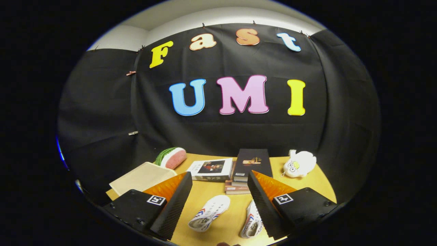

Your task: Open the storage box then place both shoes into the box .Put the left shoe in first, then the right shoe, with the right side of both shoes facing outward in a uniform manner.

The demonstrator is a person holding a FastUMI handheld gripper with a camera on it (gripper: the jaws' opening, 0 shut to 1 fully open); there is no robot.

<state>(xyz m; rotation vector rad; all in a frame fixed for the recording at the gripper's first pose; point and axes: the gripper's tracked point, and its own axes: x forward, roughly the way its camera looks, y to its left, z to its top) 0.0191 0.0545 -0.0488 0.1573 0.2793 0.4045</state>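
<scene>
The jaws of the gripper (218,201) are standing wide apart and are holding nothing; between them the yellow worktop (218,191) is showing freely. I think they are kept so open because the work is not yet begun and the person is only looking over the scene from above.

The two white shoes are lying on the worktop just under the jaws. One shoe (209,212) is lying in the gap between the two fingers, nearer to the left finger, with its toe turned away and a little to the right. The other shoe (252,223) is lying close by the right finger, which is hiding part of it. They are side by side but apart, like a pair waiting to be taken one after the other. Which is the left one I cannot tell for sure from here.

The storage box (141,177), pale beige, is standing beyond the left finger at the edge of the worktop, and its lid is seeming closed still, so the opening is probably the first step.

Behind are lying a watermelon-slice toy (171,158), a stack of books (239,171) and a white plush toy (299,164); they are standing far back, perhaps so they are not disturbing the reach.
</scene>
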